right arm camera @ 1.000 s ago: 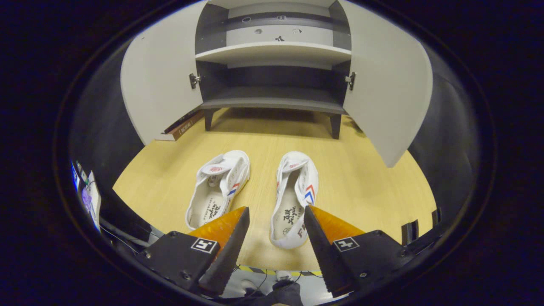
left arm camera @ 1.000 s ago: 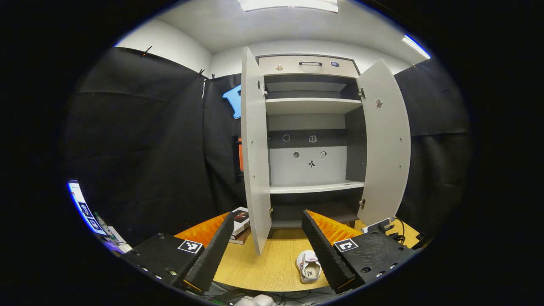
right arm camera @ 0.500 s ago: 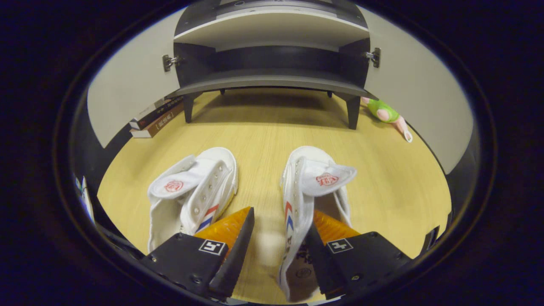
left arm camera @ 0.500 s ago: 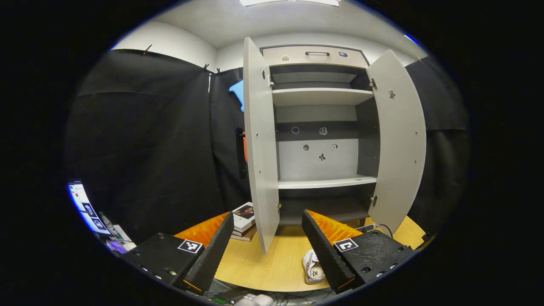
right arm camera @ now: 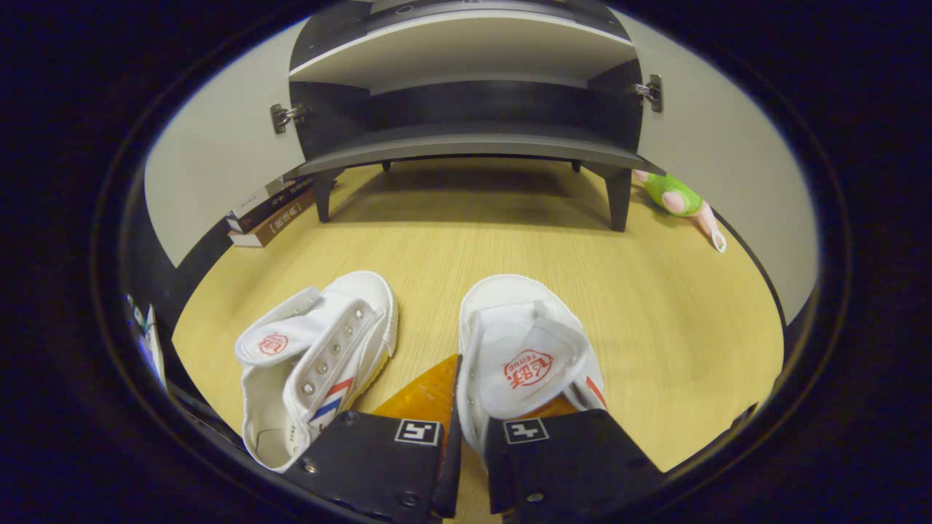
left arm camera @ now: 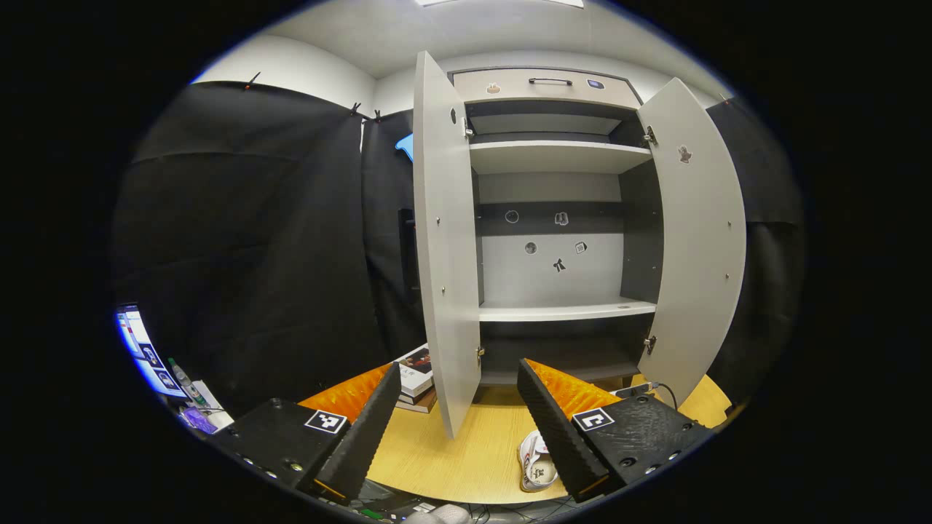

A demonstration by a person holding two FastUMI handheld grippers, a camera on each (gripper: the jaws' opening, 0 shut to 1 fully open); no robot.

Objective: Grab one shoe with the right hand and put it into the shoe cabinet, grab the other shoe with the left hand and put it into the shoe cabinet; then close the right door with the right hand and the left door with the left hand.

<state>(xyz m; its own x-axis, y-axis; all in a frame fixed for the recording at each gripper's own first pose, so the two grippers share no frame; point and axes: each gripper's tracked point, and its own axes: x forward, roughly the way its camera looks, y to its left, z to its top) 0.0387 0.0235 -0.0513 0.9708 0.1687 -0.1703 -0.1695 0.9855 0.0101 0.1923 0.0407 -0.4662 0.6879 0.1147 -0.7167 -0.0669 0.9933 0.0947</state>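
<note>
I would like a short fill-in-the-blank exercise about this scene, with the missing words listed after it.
1. The right gripper is shut on the side wall of the right-hand ____.
2. Both cabinet doors stand ____.
3. The left gripper is ____ and holds nothing.
4. Beside the cabinet's left legs lies a stack of ____.

Missing words: shoe; open; open; books

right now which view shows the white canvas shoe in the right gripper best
The right gripper view: the white canvas shoe sits close up, its side wall pinched by the right gripper. The left gripper view catches part of a white shoe behind a finger; which one is unclear.
</note>
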